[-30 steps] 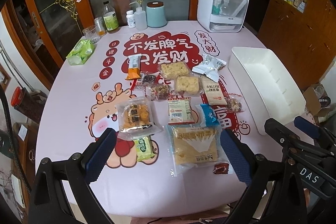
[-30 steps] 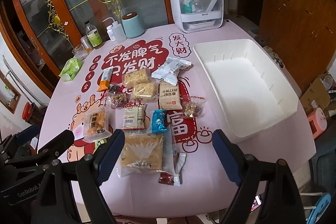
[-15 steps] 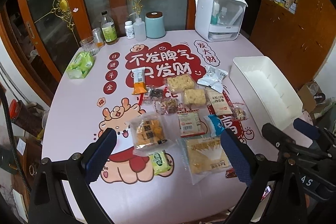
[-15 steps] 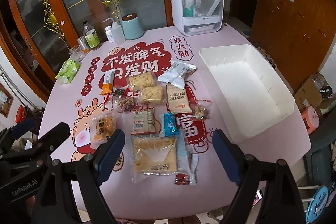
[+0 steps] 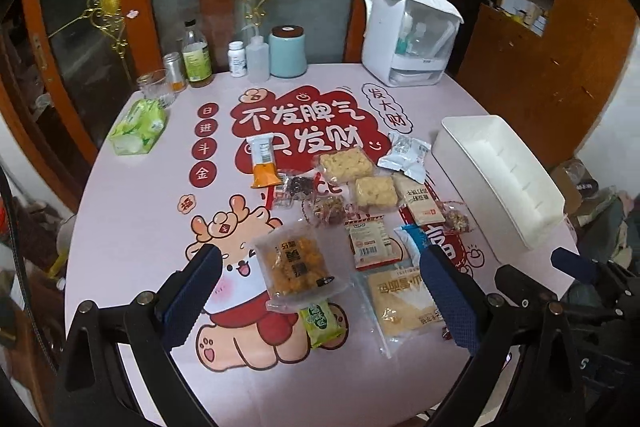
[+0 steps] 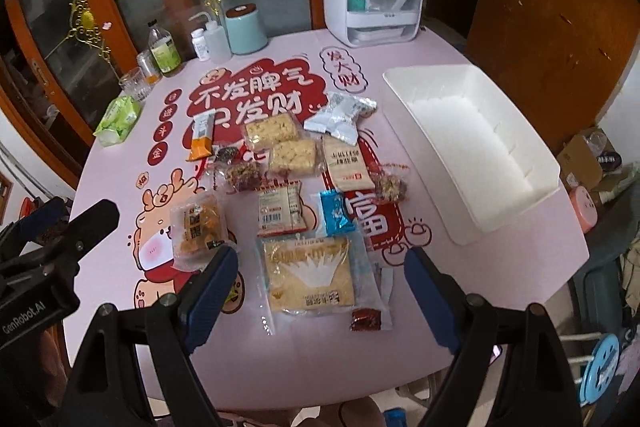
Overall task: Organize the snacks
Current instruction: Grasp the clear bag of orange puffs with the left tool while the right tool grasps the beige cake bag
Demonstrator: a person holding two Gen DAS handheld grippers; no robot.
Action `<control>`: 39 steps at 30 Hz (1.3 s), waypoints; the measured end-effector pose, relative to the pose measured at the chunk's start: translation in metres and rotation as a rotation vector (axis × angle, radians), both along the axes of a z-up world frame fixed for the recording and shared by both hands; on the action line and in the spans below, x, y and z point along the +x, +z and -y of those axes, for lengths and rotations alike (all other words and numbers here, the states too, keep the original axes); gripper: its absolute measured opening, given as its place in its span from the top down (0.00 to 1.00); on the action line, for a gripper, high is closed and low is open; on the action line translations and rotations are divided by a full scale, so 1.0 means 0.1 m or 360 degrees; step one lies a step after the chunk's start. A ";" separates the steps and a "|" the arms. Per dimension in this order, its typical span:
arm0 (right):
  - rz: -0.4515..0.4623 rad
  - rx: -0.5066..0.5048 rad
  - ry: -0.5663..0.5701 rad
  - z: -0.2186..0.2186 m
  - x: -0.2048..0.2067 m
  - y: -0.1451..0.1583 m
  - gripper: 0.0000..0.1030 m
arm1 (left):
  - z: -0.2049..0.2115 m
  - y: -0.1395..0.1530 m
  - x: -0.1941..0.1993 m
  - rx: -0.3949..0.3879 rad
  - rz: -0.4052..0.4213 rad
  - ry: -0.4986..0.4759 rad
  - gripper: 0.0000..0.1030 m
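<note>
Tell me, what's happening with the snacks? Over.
Both hand-held grippers, left and right, open, empty. Snacks all on table. White bin empty. Nothing blocking.

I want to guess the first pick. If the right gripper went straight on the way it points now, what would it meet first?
Probably the large clear pack of pale crackers, which lies between the open fingers of the right gripper, though depth is unclear.

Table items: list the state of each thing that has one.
White bin: empty, open top.
Left gripper: open, holding nothing.
Right gripper: open, holding nothing.
Snack packets: sealed, lying flat on the table, none in the bin.
Teal canister: lid on.
Glass: upright.
</note>
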State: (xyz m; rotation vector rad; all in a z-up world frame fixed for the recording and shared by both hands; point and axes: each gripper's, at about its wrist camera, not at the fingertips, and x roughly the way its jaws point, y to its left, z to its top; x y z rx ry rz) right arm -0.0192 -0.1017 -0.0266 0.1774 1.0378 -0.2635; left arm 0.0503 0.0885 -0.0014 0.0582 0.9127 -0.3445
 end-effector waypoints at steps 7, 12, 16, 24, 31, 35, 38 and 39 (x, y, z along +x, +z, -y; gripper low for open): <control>-0.0113 0.0097 -0.0073 0.02 0.11 -0.38 0.16 | -0.23 -0.31 0.21 0.0023 -0.0136 -0.0098 0.04; -0.0221 0.0216 -0.0068 -0.02 0.17 -0.74 0.17 | -0.41 -0.67 0.41 0.0059 -0.0307 -0.0146 0.04; -0.0296 0.0318 -0.0049 -0.07 0.21 -1.05 0.17 | -0.46 -0.95 0.53 0.0116 -0.0396 -0.0162 0.04; -0.0379 0.0412 -0.0082 0.01 0.39 -1.59 0.17 | -0.28 -1.42 0.90 0.0041 -0.0597 -0.0177 0.04; -0.0347 0.0562 -0.0207 0.20 0.32 -1.58 0.17 | 0.00 -1.79 1.24 0.0037 -0.0810 -0.0076 0.04; -0.0300 0.0634 -0.0268 0.34 0.24 -1.53 0.17 | 0.09 -2.00 1.37 0.0048 -0.0937 0.0047 0.04; -0.0284 0.0613 -0.0308 0.49 0.27 -1.50 0.17 | 0.14 -2.10 1.44 0.0082 -0.0969 0.0108 0.04; -0.0289 0.0593 -0.0319 0.54 0.28 -1.51 0.17 | 0.17 -2.13 1.46 0.0109 -0.0977 0.0126 0.04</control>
